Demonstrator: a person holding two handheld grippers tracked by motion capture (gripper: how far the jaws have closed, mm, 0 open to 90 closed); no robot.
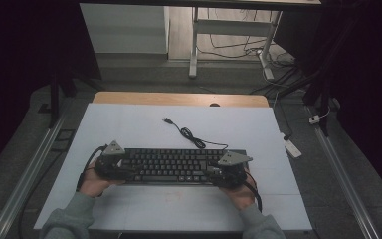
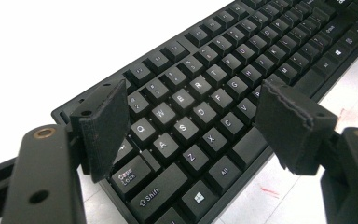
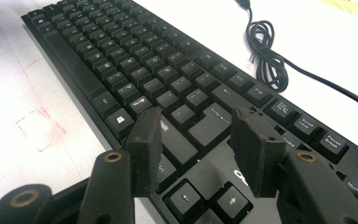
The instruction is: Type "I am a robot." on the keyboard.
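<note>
A black keyboard (image 1: 179, 166) lies lengthwise across the white table top (image 1: 129, 124), with its black cable (image 1: 189, 133) coiled behind it and ending in a USB plug (image 1: 167, 120). My left gripper (image 1: 126, 169) is at the keyboard's left end. Its jaws stand wide apart above the Q, W, A and S keys (image 2: 175, 121), pressing on nothing. My right gripper (image 1: 214, 172) is at the keyboard's right end. Its jaws hang open over the Enter and arrow keys (image 3: 200, 140). The keyboard (image 3: 135, 65) stretches away from them, with the cable (image 3: 265, 56) on its far side.
A faint red square (image 3: 39, 128) is drawn on the table in front of the keyboard. A wooden strip (image 1: 179, 98) edges the table's far side. On the floor to the right lies a power strip (image 1: 292, 147), and desk legs (image 1: 194, 45) with cables stand behind.
</note>
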